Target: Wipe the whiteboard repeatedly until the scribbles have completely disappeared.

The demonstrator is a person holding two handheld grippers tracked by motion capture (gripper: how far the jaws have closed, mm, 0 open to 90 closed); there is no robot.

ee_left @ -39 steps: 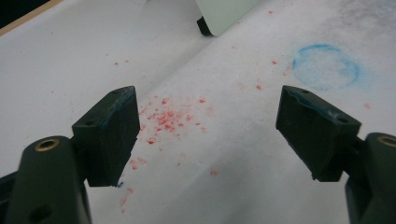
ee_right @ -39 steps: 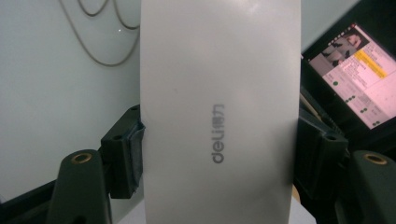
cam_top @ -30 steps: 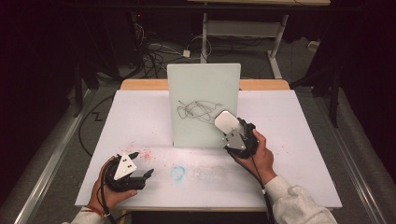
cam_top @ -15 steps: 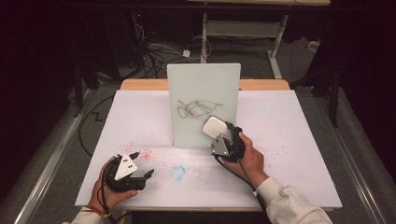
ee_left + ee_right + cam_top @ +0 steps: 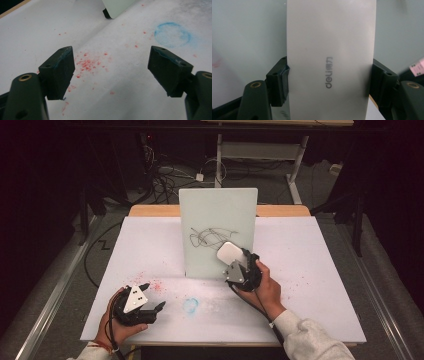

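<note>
Moved: right gripper carries the eraser leftward along the whiteboard.
Right gripper: clamped on eraser, at scribble.
Left gripper: jaws apart, empty.

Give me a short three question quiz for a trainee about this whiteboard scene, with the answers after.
1. True or false: the right tool grips a white eraser.
2. What marks the upright whiteboard? A) a black scribble B) a red circle C) nothing
3. What coloured ring lies on the table in front of the board?

Key:
1. True; its jaws clamp the eraser's two sides.
2. A, a black scribble.
3. A blue ring, seen beyond the open left tool, beside red specks.
</note>
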